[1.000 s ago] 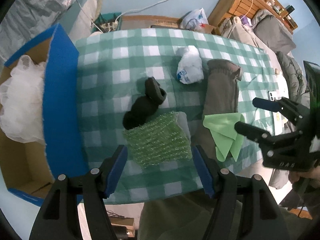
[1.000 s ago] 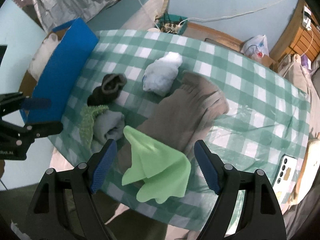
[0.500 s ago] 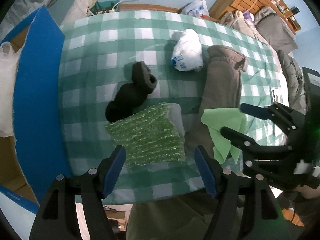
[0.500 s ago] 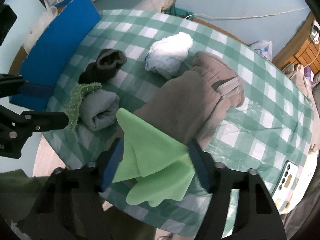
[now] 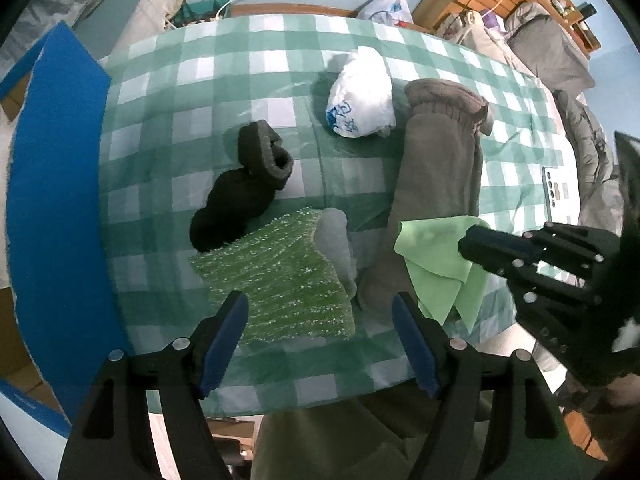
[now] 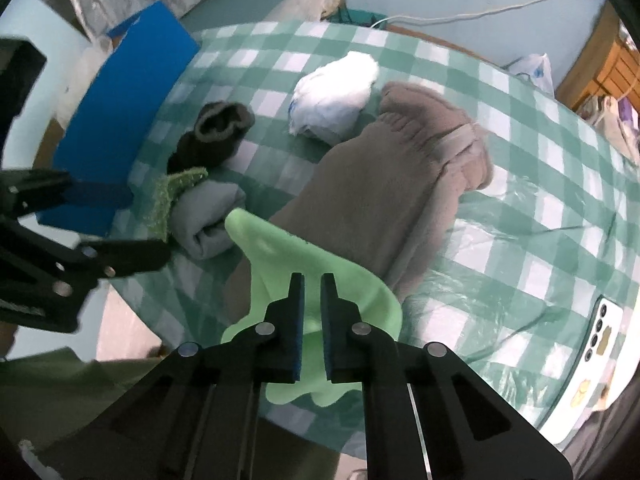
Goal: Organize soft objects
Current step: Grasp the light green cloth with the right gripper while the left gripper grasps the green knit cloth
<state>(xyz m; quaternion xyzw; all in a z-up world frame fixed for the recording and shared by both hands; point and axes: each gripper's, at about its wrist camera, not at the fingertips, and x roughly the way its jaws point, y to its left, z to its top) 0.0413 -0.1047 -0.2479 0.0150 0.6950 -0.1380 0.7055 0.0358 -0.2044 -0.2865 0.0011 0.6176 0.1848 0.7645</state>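
On the green checked table, my right gripper (image 6: 312,280) is shut on a light green cloth (image 6: 280,248), which bunches up between the pads over a brown-grey fleece garment (image 6: 392,184). In the left wrist view, my left gripper (image 5: 320,304) points straight down just above a sparkly green cloth (image 5: 276,276). Its jaws are opening, and the pads stand clear of the cloth on either side. That cloth lies partly over a rolled grey cloth (image 5: 336,240). A dark sock (image 5: 240,196) and a white plastic bundle (image 5: 360,100) lie further back.
A blue-walled cardboard box (image 5: 56,200) stands against the table's left side. A phone (image 5: 560,196) lies near the right edge. The table's front edge runs just below both grippers. Bedding and a wooden shelf stand at the far right.
My right gripper's jaws went from wide open to shut on the light green cloth, lifting a fold of it. My left gripper sank closer to the sparkly green cloth.
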